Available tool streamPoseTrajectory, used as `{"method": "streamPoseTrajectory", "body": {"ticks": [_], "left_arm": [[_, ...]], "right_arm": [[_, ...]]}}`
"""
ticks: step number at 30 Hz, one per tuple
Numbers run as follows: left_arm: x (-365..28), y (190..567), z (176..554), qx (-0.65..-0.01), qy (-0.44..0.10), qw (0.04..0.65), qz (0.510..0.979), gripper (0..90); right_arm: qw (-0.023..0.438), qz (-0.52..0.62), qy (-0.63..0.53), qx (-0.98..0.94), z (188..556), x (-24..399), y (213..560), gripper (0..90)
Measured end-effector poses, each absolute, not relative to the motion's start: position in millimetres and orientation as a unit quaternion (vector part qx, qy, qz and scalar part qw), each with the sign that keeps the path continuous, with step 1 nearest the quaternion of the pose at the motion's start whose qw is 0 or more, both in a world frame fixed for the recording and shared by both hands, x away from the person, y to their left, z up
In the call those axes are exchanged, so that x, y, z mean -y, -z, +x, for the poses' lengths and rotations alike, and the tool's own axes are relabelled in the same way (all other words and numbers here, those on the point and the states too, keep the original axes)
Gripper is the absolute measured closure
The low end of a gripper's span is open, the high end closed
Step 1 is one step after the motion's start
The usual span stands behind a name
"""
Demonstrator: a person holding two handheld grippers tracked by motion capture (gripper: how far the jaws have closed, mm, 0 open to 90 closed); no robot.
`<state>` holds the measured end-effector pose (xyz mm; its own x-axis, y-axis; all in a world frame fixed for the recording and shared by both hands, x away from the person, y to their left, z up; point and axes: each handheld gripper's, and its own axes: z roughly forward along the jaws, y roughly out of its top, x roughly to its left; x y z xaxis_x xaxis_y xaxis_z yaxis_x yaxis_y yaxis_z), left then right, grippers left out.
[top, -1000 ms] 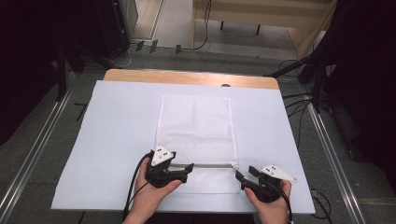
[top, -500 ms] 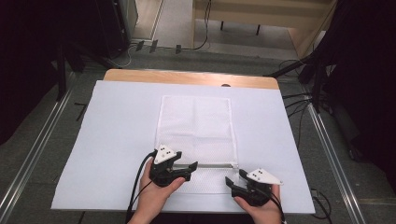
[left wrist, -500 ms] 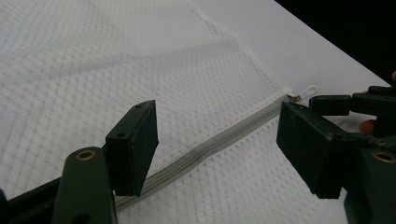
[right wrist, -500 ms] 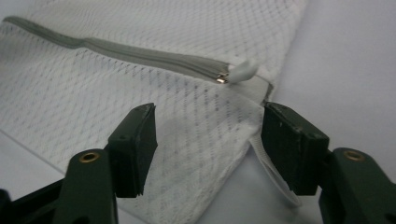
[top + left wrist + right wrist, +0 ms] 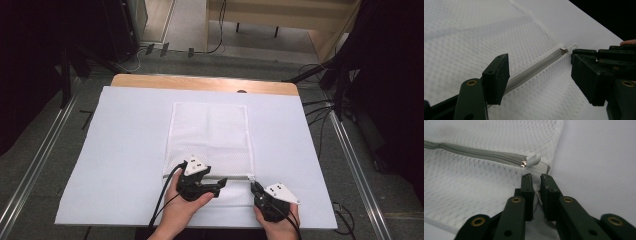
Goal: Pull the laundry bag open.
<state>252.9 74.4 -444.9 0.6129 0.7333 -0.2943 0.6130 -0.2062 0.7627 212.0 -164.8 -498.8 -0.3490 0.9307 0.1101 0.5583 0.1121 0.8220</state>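
Presently catalogued, item by item:

Mesh bag: white, flat, near the middle of the table cover, its zipper running across close to the near edge; zipper pull at the person's right end of the track

Right gripper: jaws have just been closing and now pinch the bag's fabric edge just below the pull; the pull itself lies free beside the tips

Left gripper: jaws apart, standing over the zipper line with the track passing between them, nothing gripped; they have eased slightly inward

Risks, as judged:
- right pinch sits on thin mesh at the corner, so a tug may slip it loose or bunch the cloth rather than anchor it
- left jaws could close on mesh and track together, missing the small pull, which lies at the far end from them
- the light bag may slide on the smooth cover if pulled before it is held down

Surface: pale sheet over a wooden tabletop, one edge strip bare at the far side

Room: dim; grey floor, cables, metal rails at both sides, wooden furniture beyond
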Motion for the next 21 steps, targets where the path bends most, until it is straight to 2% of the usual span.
{"method": "streamPoseTrajectory", "body": {"ticks": [4,12,21], "left_arm": [[-53,451,262,-0.439,-0.039,0.451,0.776,34.0],[-22,451,276,-0.453,-0.013,0.452,0.768,43.1],[7,449,280,-0.476,-0.037,0.417,0.773,46.2]], "right_arm": [[0.205,0.525,-0.422,-0.709,216,168,498,90.0],[0.205,0.506,-0.438,-0.714,216,165,494,90.0],[0.211,0.492,-0.446,-0.718,215,163,489,90.0]]}}
